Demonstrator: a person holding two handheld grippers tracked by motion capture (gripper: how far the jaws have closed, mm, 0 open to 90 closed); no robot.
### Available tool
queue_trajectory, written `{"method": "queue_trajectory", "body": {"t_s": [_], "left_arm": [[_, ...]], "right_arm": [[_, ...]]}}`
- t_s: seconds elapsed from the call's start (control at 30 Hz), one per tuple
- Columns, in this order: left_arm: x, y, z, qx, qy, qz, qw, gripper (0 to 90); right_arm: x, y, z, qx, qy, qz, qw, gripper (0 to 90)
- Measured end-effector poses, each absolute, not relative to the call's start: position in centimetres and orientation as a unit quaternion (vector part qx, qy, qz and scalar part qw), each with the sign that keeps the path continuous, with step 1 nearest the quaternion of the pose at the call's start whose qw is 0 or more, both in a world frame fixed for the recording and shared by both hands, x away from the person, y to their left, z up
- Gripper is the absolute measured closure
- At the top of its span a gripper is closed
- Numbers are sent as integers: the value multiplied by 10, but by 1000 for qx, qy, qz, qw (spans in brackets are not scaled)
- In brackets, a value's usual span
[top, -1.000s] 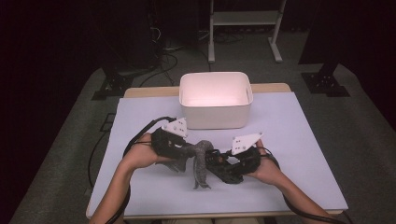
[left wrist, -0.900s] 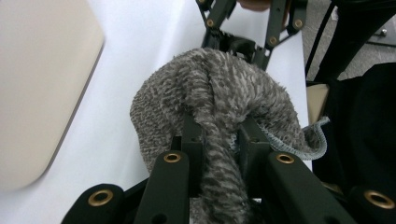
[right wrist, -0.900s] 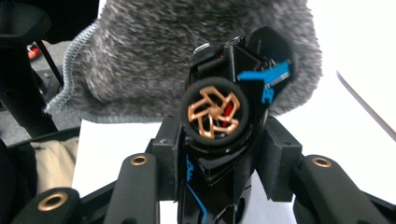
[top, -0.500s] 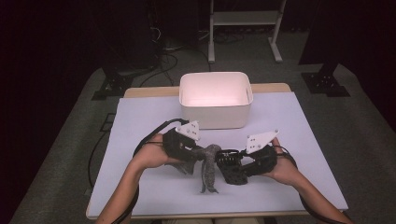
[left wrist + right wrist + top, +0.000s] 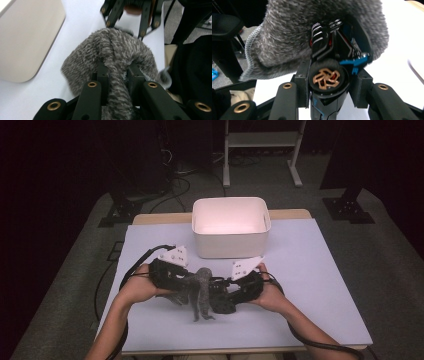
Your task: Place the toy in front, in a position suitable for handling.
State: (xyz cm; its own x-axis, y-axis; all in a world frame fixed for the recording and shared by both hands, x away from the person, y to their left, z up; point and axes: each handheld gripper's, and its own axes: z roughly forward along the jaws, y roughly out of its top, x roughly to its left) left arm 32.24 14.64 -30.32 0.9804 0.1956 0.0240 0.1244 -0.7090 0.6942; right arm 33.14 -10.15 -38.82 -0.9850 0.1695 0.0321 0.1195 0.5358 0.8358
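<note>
A grey fuzzy cloth [image 5: 201, 292] hangs between my two grippers over the pale sheet [image 5: 320, 285]. My left gripper [image 5: 192, 287] is shut on a bunched fold of the cloth [image 5: 112, 52], whose strand runs between its jaws [image 5: 117, 75]. My right gripper [image 5: 220, 297] is shut on a black-and-blue device [image 5: 329, 77] with a copper coil at its round near end. The cloth [image 5: 292, 37] drapes over the device's far end. Beyond the cloth, the left gripper view also catches the right gripper [image 5: 130, 20].
A white rectangular bin [image 5: 230, 249] stands behind the grippers at the middle of the table, and its side [image 5: 25, 40] appears on the left of the left gripper view. Cables trail from both grippers. A metal stand [image 5: 260, 140] is on the floor beyond.
Both hands swung to the right with the cloth and device, then came back left. The grips are unchanged and the cloth still hangs between them.
</note>
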Motion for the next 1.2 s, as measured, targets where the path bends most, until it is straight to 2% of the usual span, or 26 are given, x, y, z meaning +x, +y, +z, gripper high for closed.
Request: {"method": "queue_trajectory", "body": {"t_s": [0.2, 0.53, 0.87, 1.2], "left_arm": [[320, 117, -305, 935, 54, 42, 348, 765], [321, 65, -295, 947, 8, 46, 319, 765], [324, 82, -305, 947, 27, 43, 319, 765], [321, 93, -305, 946, 34, 44, 320, 765]], "right_arm": [[327, -89, -388, 68, 880, 469, 35, 568], [325, -116, -388, 84, 871, 483, 35, 568], [320, -146, -390, 106, 865, 489, 34, 566], [319, -138, -388, 101, 869, 483, 37, 569]]}}
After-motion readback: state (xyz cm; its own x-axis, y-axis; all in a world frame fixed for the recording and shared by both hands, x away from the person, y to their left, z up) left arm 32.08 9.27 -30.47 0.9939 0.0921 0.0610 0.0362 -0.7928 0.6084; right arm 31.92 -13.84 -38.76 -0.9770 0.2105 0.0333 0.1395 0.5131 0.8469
